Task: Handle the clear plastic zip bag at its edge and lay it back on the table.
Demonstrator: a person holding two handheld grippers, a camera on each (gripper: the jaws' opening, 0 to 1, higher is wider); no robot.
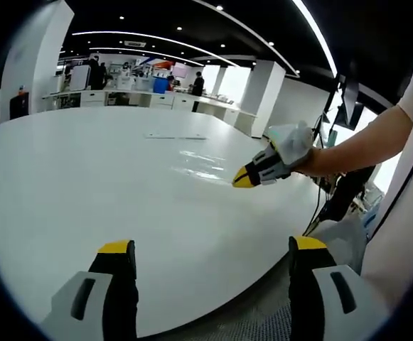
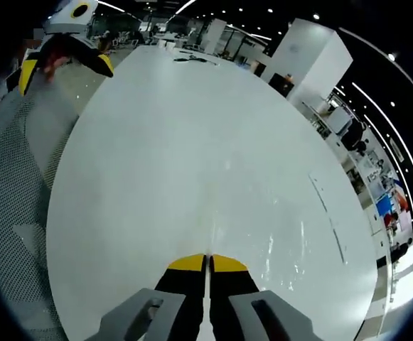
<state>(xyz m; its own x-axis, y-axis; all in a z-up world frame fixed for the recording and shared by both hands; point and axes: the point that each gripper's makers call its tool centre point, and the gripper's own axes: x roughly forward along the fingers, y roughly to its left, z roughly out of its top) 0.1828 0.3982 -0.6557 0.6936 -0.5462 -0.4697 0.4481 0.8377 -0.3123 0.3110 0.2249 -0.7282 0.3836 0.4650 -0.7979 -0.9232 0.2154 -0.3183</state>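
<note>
R claw (image 2: 207,264) clenched on zip bag (image 2: 252,234) edge, bag flat on desk (image 2: 156,142); L claw (image 1: 210,249) released — looks near done, release left.

Bright ceiling strip lights (image 1: 192,42), glare on white table (image 2: 192,142), fisheye warp at edges.

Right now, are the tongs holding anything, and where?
The right tongs look shut on the edge of the clear bag; the left tongs are open, holding nothing.
</note>
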